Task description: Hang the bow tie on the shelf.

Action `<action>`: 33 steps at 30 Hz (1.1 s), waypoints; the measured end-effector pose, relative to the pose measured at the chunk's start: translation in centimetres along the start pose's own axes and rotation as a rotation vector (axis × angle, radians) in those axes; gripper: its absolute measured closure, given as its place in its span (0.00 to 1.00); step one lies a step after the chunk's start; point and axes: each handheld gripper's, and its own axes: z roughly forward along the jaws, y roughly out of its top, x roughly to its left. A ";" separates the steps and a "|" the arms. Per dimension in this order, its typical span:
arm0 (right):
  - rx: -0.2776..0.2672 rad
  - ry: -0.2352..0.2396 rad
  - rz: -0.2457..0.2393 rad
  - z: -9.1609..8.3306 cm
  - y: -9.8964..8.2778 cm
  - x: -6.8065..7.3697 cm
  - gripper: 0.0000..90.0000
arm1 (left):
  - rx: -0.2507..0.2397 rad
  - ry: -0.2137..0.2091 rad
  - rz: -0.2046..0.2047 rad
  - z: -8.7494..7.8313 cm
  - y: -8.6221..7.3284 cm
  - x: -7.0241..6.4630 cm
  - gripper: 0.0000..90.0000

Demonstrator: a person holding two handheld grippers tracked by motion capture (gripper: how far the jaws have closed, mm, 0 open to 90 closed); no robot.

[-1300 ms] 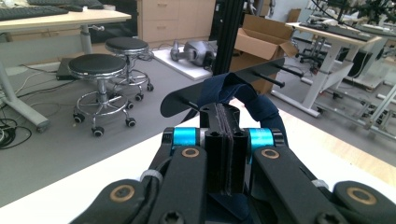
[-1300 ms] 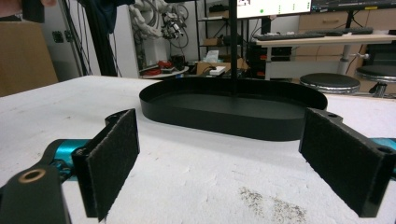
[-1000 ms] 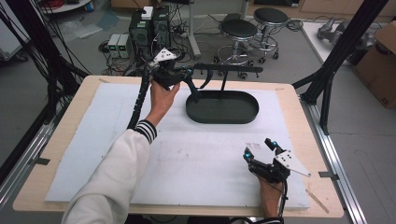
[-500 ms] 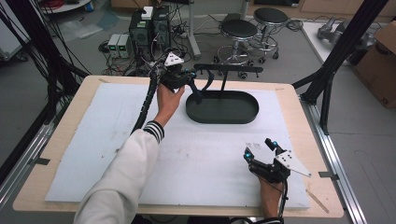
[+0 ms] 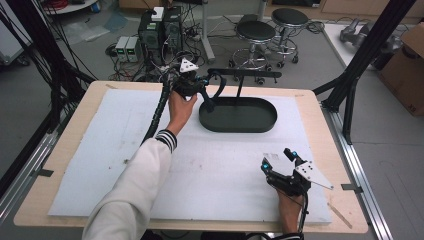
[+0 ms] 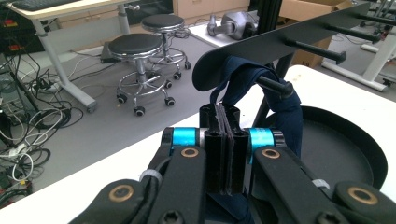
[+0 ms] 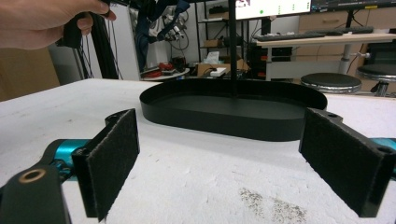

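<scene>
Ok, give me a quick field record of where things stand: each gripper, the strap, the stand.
left gripper: jaws shut on the dark blue strap, up at the stand's crossbar
dark blue strap: looped over the end peg of the crossbar, hanging down toward the tray
stand: black, a post with a pegged crossbar rising from an oval tray
right gripper: jaws open, nothing between them, low over the white mat, apart from the tray
table: wooden, under the mat
</scene>
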 end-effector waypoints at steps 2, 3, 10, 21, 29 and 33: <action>0.000 0.000 -0.002 0.0 0.0 0.0 0.13 | -0.005 -0.003 -0.002 0.0 0.0 0.0 0.98; 0.001 -0.001 -0.001 0.0 0.0 0.0 0.13 | -0.005 -0.005 -0.002 0.0 0.0 0.0 0.98; 0.000 0.001 0.001 0.0 0.0 0.0 0.13 | 0.007 -0.027 -0.059 0.1 -0.1 0.0 0.80; -0.001 0.003 0.009 -0.1 0.0 0.0 0.13 | 0.150 -0.095 0.005 -0.3 -0.5 0.4 0.33; -0.003 0.008 0.011 -0.1 0.0 -0.1 0.13 | 0.128 -0.074 0.089 -5.1 -2.4 0.4 0.25; -0.006 0.007 -0.003 -0.1 0.0 0.0 0.13 | 0.065 -0.106 0.056 -9.2 -3.8 1.9 0.21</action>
